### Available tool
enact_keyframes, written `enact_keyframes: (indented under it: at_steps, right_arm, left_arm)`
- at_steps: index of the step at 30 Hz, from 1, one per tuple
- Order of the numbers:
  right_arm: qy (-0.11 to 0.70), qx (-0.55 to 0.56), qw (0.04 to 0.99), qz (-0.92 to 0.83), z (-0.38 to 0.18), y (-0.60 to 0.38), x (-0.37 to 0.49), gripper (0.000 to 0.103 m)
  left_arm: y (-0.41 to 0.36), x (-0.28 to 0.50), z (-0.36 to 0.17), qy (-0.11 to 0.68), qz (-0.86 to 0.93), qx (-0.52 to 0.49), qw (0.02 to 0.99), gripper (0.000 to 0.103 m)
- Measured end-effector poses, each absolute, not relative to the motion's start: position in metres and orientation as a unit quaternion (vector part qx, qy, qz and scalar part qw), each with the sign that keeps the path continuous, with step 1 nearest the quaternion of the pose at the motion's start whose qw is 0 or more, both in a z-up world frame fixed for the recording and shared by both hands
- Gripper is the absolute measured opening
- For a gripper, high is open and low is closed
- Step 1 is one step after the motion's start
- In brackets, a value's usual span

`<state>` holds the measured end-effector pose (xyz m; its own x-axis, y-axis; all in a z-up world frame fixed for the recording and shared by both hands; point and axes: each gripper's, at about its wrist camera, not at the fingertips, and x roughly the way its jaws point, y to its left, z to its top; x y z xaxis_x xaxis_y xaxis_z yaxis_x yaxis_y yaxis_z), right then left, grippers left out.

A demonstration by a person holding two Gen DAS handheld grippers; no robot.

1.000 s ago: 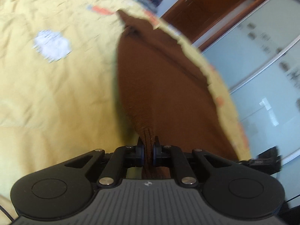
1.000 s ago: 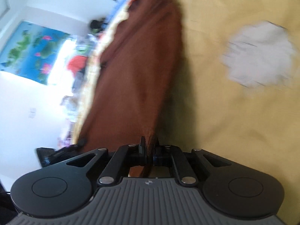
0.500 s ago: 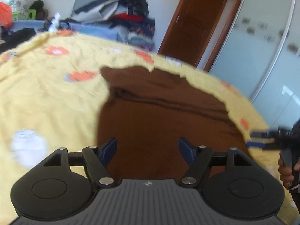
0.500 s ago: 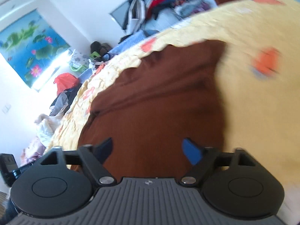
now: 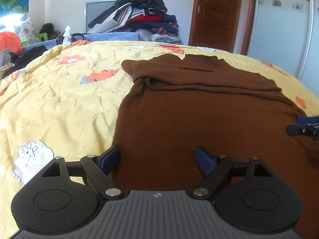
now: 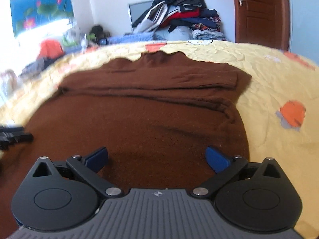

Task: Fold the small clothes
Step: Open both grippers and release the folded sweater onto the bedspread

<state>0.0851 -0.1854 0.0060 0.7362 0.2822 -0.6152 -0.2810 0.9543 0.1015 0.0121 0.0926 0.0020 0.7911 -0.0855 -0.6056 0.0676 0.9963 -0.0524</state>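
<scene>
Both grippers have let go: the left gripper (image 5: pixel 158 160) and right gripper (image 6: pixel 156 158), clamped on the brown garment (image 5: pixel 199 119) 1 second ago, are opening, nothing between them. It lies on the yellow bedspread (image 5: pixel 59 99).

The right gripper (image 6: pixel 156 158) hangs over a brown sweater (image 6: pixel 139 117) spread on a yellow bedspread (image 6: pixel 279 83), its jaws opening with nothing pinched between them. The left gripper (image 6: pixel 14 134) pokes in at the left edge. Clothes (image 6: pixel 179 14) are piled behind.
</scene>
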Motion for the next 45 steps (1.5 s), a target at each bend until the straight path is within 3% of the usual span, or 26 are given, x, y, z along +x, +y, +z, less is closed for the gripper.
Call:
enact_keyframes:
  at_steps: [29,38,42,45]
  right_arm:
    - [0.337,-0.034,0.933,0.119,0.002,-0.174,0.085,0.103]
    - [0.385,-0.04,0.918,0.086,0.018,-0.167,0.059,0.103]
    - [0.365,-0.014,0.921,0.133,0.027,-0.154,0.033,0.103]
    - [0.392,-0.044,0.907,0.146,0.012,-0.133,0.038,0.103]
  left_arm:
    - [0.092,0.014,0.002,0.324,-0.065,-0.032,0.943,0.096]
    - [0.078,-0.016,0.013,0.349,-0.036,0.07,0.934,0.097]
    - [0.074,-0.03,0.033,0.334,-0.081,-0.007,0.939,0.097]
    - [0.048,-0.025,0.028,0.335,-0.116,0.028,0.935,0.097]
